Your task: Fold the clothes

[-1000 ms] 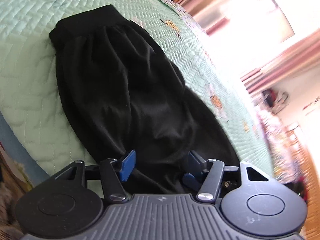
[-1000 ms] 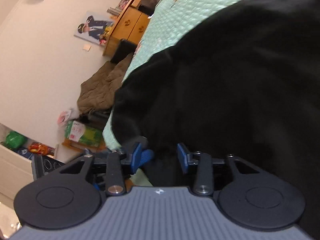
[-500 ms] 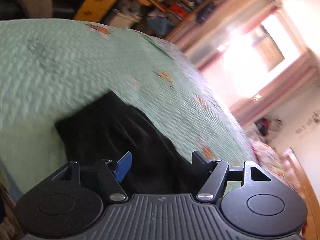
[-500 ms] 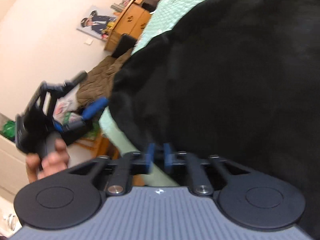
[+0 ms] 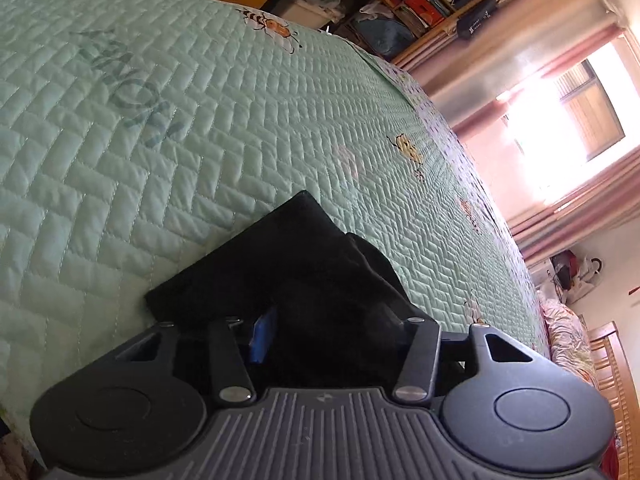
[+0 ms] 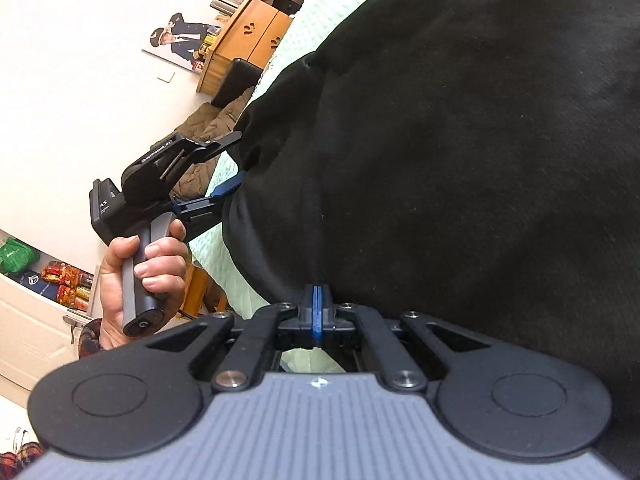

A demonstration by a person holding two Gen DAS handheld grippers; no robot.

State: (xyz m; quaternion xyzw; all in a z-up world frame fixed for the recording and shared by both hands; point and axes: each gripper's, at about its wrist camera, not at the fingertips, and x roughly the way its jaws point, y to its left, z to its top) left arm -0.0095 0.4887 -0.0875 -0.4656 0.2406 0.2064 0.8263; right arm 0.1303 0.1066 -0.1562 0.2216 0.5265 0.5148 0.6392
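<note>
My left tongs [image 5: 334, 320] stand spread over the near end of the black garment [image 5: 296, 264], which lies on the bed on a pale green quilted cover [image 5: 200, 120]. They have just been closing a little, and the cloth sits between the fingers. The blue face of one pad [image 5: 262, 336] still shows bare beside the fabric. The other finger is buried under a bunched ridge of cloth, so the pads are not pressing on it.

From this side the garment is a matte, soft black. A flat band-like corner points away across the quilt, and a thicker, rumpled fold rises beside it. The cover is stitched in a herringbone pattern with small printed bees.

My right tongs [image 6: 316, 300] are pressed together, blue pads face to face, with their tips right at the lower edge of the garment. I cannot tell whether any cloth is caught between them. Here the black fabric fills most of the view as a broad, slightly fuzzy mound with a rounded folded edge. That edge hangs near the side of the bed, with green cover showing under it. Further along the same edge my left hand [image 6: 136, 264] grips the handle of the left tongs.
</note>
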